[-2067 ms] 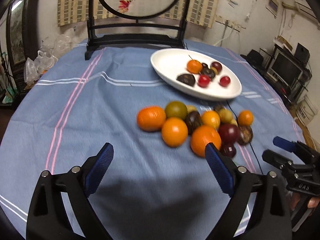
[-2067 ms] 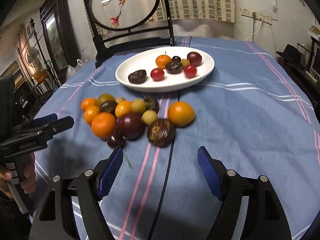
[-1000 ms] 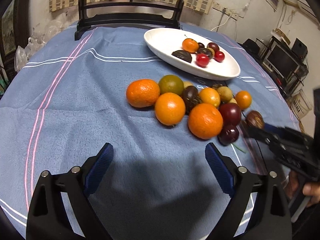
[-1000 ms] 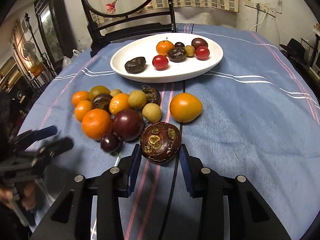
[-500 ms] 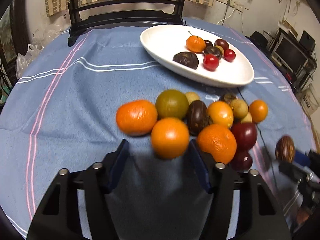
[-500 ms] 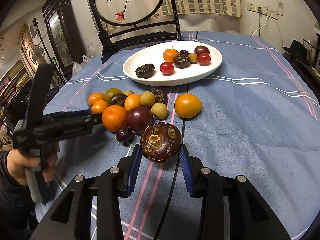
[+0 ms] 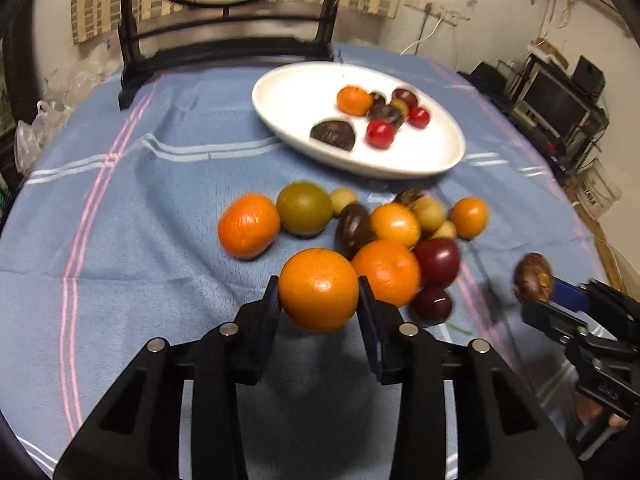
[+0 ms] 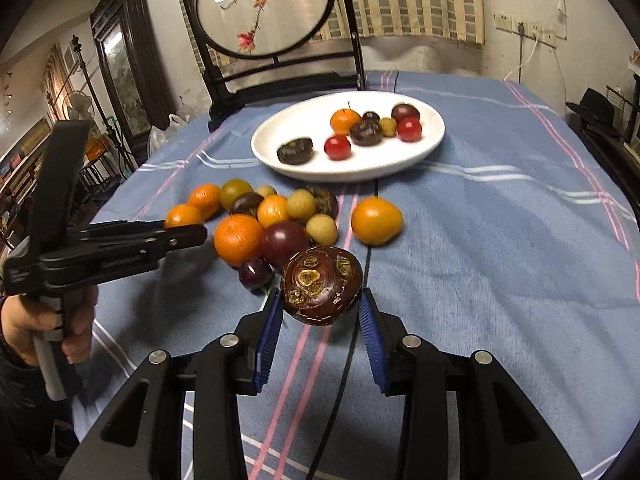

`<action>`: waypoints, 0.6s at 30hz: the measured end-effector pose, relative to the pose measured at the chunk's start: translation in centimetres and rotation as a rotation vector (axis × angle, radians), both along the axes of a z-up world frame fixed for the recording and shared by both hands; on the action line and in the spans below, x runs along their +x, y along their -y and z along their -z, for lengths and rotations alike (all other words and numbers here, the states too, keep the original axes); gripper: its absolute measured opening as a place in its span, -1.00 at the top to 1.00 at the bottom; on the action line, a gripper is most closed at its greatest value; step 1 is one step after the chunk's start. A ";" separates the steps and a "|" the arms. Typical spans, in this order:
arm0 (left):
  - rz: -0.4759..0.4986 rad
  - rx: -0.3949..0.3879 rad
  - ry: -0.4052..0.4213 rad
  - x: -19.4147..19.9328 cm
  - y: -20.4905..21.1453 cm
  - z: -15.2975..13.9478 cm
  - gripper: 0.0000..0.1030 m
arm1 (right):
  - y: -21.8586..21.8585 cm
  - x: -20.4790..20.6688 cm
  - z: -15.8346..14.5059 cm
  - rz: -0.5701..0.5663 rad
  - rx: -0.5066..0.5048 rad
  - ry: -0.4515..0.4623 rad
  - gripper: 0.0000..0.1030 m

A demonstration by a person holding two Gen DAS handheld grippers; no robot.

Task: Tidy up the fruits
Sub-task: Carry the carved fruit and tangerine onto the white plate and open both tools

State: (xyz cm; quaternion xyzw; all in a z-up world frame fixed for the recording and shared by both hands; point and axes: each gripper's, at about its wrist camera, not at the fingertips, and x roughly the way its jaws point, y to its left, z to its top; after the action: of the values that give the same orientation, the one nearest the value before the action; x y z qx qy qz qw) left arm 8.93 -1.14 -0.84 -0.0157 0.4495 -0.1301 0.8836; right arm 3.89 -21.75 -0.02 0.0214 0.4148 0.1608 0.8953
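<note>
Since a second ago, the left gripper [image 7: 319,307] has just closed its jaws and now pinches an orange [image 7: 318,290]. Its neighbour, the right gripper [image 8: 320,312], clamps a dark brown fruit [image 8: 321,285] above the blue tablecloth [image 8: 500,264].

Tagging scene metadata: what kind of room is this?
Likely a lived-in home room: a blue striped tablecloth with a white plate of fruit, a dark wooden chair with a painted panel, and a monitor on cluttered shelving.

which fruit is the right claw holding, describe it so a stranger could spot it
Start at the white plate on the blue tablecloth, then come nearer past the loose pile of fruit. The right claw grips a dark brown fruit, the only one with yellowish crusty spots.
</note>
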 end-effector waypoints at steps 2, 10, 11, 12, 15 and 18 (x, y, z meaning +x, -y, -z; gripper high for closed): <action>0.008 -0.008 0.029 -0.2 0.0 -1.3 0.29 | -0.1 0.2 -0.9 -0.003 0.008 0.031 0.24; 0.033 -0.003 0.147 3.7 2.2 -6.7 0.29 | -1.2 3.3 -4.7 -0.031 0.020 0.160 0.24; 0.036 -0.004 0.153 4.5 2.5 -6.9 0.29 | -1.3 3.9 -4.9 -0.029 0.017 0.168 0.24; 0.034 -0.006 0.155 5.8 3.0 -7.0 0.29 | -1.4 4.6 -5.0 -0.022 0.014 0.170 0.24; 0.013 -0.001 0.147 8.9 3.9 -6.7 0.29 | -1.7 7.6 -4.4 0.009 -0.002 0.169 0.24; -0.006 0.038 0.137 11.5 4.7 -5.2 0.29 | -1.6 9.9 -3.2 0.045 -0.015 0.136 0.23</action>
State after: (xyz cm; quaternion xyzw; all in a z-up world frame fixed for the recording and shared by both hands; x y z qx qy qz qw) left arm 20.46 -5.85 4.34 0.0086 0.3906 -0.1195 0.9127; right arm 13.83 -20.17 3.17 0.0131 0.3534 0.1385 0.9251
